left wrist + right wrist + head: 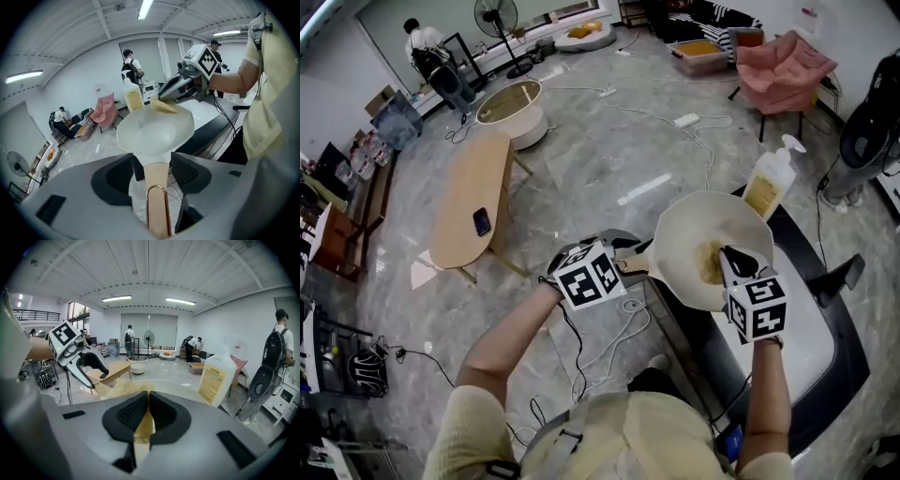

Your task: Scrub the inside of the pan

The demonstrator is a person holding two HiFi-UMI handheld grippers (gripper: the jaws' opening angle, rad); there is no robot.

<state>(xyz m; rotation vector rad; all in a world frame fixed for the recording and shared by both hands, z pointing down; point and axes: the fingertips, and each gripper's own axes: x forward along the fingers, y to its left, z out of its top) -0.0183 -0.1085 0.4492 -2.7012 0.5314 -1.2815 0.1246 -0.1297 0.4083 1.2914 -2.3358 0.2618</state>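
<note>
A cream pan (689, 234) sits at the left corner of the white, black-rimmed table (816, 328), its tan handle (634, 266) pointing left. My left gripper (623, 264) is open; in the left gripper view the handle (157, 187) lies between its pads (123, 173) with a gap on each side, and the pan's bowl (154, 133) is just ahead. My right gripper (727, 258) reaches into the pan, shut on a yellow scrub sponge (710, 263). In the right gripper view the sponge (143, 427) is pinched between the jaws of the right gripper (146, 411).
A soap bottle (769, 183) stands on the table behind the pan, also seen as the soap bottle (216, 378) at right. An oval wooden table (473, 202) and white cables (609, 342) are on the floor to the left. A pink chair (783, 66) stands farther back.
</note>
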